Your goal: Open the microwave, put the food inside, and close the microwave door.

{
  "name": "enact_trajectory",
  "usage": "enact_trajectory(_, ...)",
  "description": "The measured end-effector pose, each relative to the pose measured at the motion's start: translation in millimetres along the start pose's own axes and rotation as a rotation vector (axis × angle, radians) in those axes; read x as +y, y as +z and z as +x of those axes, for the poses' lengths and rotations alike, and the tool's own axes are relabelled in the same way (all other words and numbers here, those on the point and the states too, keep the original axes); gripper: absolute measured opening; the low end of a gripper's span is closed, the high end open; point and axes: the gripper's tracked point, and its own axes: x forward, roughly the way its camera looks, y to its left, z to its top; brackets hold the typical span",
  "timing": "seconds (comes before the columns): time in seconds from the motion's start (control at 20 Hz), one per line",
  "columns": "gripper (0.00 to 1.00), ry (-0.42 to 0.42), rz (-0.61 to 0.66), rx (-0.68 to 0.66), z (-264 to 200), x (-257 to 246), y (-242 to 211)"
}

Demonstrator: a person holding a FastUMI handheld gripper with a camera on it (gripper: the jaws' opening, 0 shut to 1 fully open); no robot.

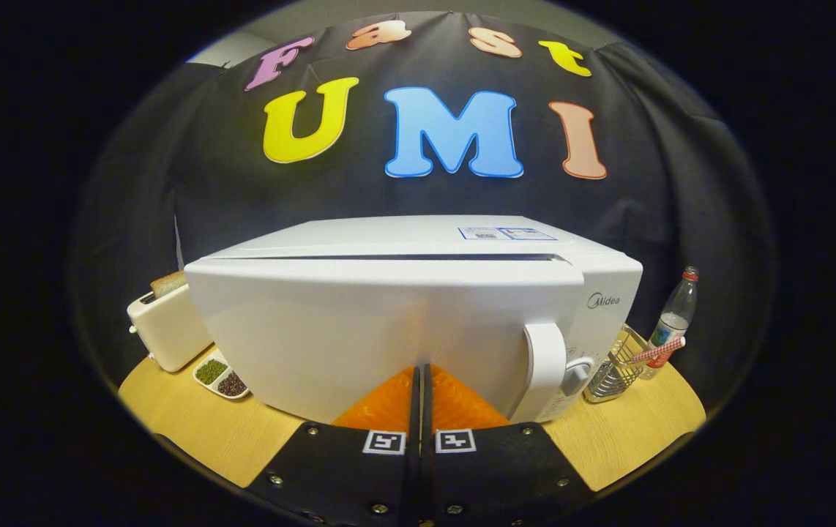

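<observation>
A white microwave (418,293) stands on the wooden table (198,424), directly ahead of me. Its door (359,329) faces me, and a narrow dark gap runs along the door's top edge. The upright handle (546,362) is at the door's right side, next to a round knob (575,377). My gripper (422,369) is shut with nothing between its fingers. The fingertips (389,399) are right at the lower middle of the door, just left of the handle. Whether they touch it I cannot tell.
Left of the microwave stands a cream toaster (165,329) with a bread slice in it. In front of the toaster lies a small divided dish (220,377) of green and dark grains. To the right are a wire rack (612,369) and a plastic bottle (674,315).
</observation>
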Motion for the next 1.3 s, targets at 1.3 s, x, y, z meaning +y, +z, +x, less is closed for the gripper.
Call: enact_trajectory(1.3,0.01,-0.046,-0.022,-0.187,-164,17,42)
